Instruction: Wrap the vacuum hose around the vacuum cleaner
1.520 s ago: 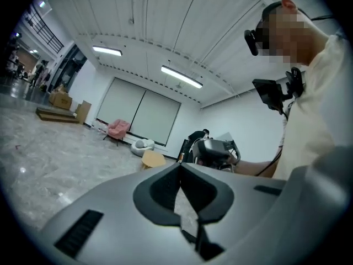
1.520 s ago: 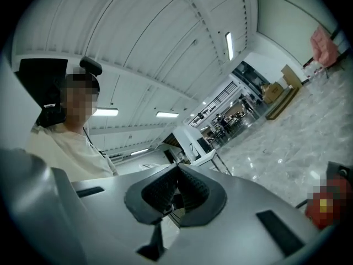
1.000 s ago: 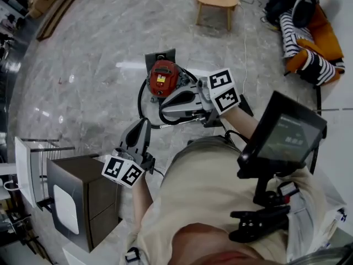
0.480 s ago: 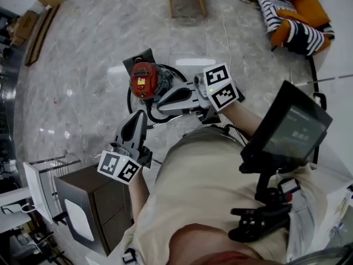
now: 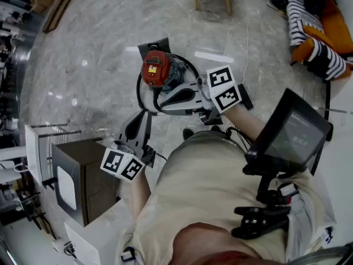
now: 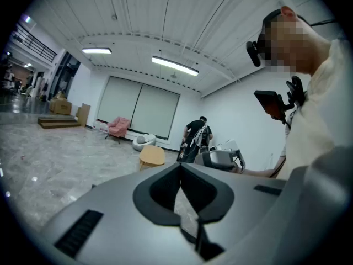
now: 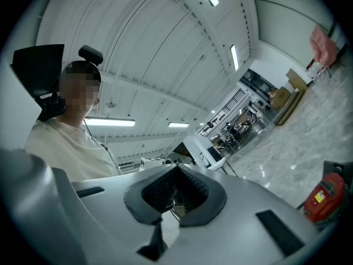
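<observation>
Both your left gripper [image 5: 143, 116] and right gripper [image 5: 160, 104] were clenched empty beside the red vacuum cleaner [image 5: 156, 69], its black hose [image 5: 138, 93] partly hidden beneath the right one.

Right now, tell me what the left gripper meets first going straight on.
Nothing near: the left gripper, jaws shut, aims over open floor toward the far wooden table. It probably clears the vacuum cleaner below, but depth is unclear.
</observation>
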`<control>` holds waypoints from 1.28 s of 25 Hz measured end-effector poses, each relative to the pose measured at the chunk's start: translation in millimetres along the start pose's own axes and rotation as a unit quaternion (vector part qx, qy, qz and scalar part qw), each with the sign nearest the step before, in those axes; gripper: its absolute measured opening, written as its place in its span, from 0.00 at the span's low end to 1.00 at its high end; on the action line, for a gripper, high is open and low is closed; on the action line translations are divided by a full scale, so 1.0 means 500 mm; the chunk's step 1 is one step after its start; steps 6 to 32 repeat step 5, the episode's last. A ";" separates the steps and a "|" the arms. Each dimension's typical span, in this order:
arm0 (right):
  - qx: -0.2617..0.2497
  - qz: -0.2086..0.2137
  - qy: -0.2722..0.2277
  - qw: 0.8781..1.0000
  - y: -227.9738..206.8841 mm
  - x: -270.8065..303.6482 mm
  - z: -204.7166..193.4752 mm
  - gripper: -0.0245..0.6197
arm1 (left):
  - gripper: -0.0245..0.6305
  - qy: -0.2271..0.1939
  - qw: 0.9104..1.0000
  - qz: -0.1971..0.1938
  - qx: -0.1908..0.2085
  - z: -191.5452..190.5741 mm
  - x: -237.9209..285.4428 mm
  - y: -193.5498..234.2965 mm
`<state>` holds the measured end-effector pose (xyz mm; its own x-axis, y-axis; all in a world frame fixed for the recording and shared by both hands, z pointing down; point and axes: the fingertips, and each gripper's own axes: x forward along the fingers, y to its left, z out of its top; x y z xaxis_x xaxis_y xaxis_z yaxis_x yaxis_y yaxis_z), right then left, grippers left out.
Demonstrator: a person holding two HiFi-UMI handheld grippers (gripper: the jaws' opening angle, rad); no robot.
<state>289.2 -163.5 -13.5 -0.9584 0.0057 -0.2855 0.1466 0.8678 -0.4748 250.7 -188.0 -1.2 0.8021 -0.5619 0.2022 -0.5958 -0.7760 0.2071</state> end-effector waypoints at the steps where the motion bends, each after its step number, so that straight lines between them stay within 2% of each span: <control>1: 0.010 -0.001 -0.005 1.000 0.010 -0.005 -0.005 0.05 | 0.04 0.011 1.000 0.000 -0.009 -0.011 -0.003 -0.010; 3: 0.043 -0.031 -0.035 0.998 0.042 -0.039 -0.034 0.05 | 0.04 0.046 0.998 -0.023 -0.037 -0.050 0.000 -0.051; 5: 0.083 -0.080 -0.077 0.990 0.079 -0.088 -0.074 0.05 | 0.04 0.086 0.992 -0.060 -0.069 -0.096 0.006 -0.104; 32: 0.083 -0.080 -0.077 0.990 0.079 -0.088 -0.074 0.05 | 0.04 0.086 0.992 -0.060 -0.069 -0.096 0.006 -0.104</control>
